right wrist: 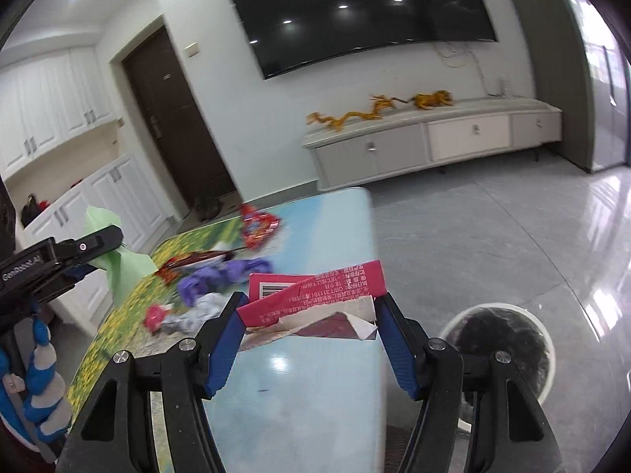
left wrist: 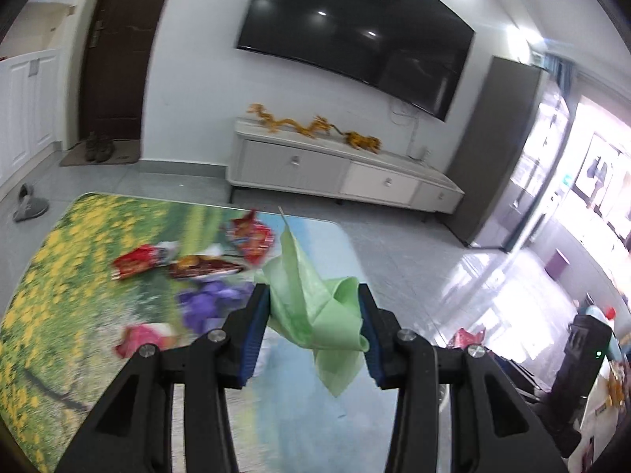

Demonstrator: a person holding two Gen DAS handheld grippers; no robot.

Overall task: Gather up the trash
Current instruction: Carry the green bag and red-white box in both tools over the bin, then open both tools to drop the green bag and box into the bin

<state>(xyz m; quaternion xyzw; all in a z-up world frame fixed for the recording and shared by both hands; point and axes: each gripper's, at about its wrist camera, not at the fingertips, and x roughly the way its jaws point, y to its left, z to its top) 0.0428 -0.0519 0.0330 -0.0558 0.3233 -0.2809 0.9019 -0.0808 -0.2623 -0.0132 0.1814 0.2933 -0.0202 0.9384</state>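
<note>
Low in the left wrist view: left gripper point(left wrist: 314, 313), black with blue pads point(left wrist: 258, 329), clamped on a crumpled green bag point(left wrist: 315, 307), held above a table point(left wrist: 47, 276) printed with yellow flowers and sky. Beyond it, toward frame centre, scattered litter on the tabletop: red snack wrappers point(left wrist: 136, 262), a second red wrapper point(left wrist: 252, 236) farther back, a dark brown wrapper point(left wrist: 205, 266), a purple crumpled piece point(left wrist: 209, 301), a pink scrap point(left wrist: 136, 337) at lower left. Somewhat blurred, all of it.

Low in the right wrist view: right gripper point(right wrist: 308, 329), jaws fairly wide, clamped on a torn pink carton point(right wrist: 315, 293) with printed text and a barcode, ragged white flap hanging beneath. At lower right of the frame, on the grey tiled floor, a round white bin point(right wrist: 508, 349) with a dark lining, just beside the table's edge. At left edge, the other gripper seen from the side, with the green bag, and a blue-and-white gloved hand point(right wrist: 41, 390) below.

Upper part of both frames: wall-mounted black television point(left wrist: 355, 27), white low cabinet point(left wrist: 335, 169) beneath, golden dragon ornaments point(left wrist: 315, 126) on top, dark door point(left wrist: 118, 51) at left.
</note>
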